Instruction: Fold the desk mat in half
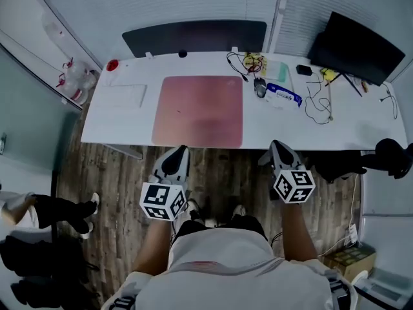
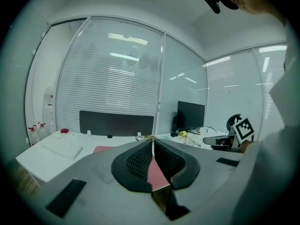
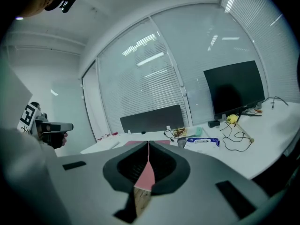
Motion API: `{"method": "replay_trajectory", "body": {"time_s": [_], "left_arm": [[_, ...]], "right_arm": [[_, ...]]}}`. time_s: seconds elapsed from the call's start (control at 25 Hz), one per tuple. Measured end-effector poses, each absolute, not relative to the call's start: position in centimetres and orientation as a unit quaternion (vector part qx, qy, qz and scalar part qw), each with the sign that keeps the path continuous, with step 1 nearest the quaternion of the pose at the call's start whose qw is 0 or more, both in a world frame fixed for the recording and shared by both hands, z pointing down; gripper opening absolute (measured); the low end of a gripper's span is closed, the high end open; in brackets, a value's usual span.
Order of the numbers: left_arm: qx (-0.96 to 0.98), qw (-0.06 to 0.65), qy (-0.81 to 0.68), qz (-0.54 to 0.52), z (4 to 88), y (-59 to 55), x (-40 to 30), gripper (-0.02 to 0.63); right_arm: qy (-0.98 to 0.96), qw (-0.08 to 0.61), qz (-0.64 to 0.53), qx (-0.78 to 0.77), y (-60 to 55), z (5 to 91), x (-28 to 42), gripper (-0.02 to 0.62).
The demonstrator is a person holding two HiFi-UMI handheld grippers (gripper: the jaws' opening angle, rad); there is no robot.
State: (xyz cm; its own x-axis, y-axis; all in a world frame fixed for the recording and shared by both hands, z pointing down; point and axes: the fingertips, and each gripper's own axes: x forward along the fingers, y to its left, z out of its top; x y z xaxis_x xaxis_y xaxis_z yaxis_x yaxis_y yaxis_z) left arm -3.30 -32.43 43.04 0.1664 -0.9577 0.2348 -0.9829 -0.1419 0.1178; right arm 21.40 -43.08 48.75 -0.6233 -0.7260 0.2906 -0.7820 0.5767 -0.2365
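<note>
At the near edge of the white worktop (image 1: 361, 124), a pink desk mat (image 1: 197, 110) lies flat and unfolded, with both grippers held just short of it.

The desk mat sits mid-worktop, its near edge running along the worktop's near edge and its far edge short of the dark divider panel (image 1: 193, 37). Bare surface lies to its left, up to a white slab (image 1: 124, 95). To its right, a mouse (image 1: 260, 88), a blue-and-white packet (image 1: 284, 97) and loose cables (image 1: 316, 102) crowd the side. The left gripper (image 1: 179, 150) and right gripper (image 1: 277, 145) hover over the wooden floor (image 1: 122, 166), each closed tip to tip on nothing. The packet's print is too small to read.
</note>
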Motion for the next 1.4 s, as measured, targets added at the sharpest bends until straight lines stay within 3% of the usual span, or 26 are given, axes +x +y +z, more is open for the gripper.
{"method": "replay_trajectory", "body": {"time_s": [0.4, 0.64, 0.92, 1.4], "left_arm": [[0.779, 0.135, -0.609, 0.063, 46.0, -35.5, -10.5, 0.025], [0.773, 0.164, -0.609, 0.066, 48.2, -34.7, -13.6, 0.025], [0.75, 0.203, -0.626, 0.073, 50.9, -32.9, -15.7, 0.025], [0.726, 0.253, -0.638, 0.051, 53.0, -31.4, -15.2, 0.025]], "right_arm": [[-0.854, 0.138, 0.169, 0.473, -44.8, 51.5, 14.7, 0.065], [-0.823, 0.252, 0.202, 0.468, -46.5, 59.7, 12.3, 0.18], [-0.779, 0.334, 0.251, 0.467, -48.1, 69.1, 12.2, 0.19], [-0.769, 0.357, 0.271, 0.457, -47.9, 74.4, 11.9, 0.181]]}}
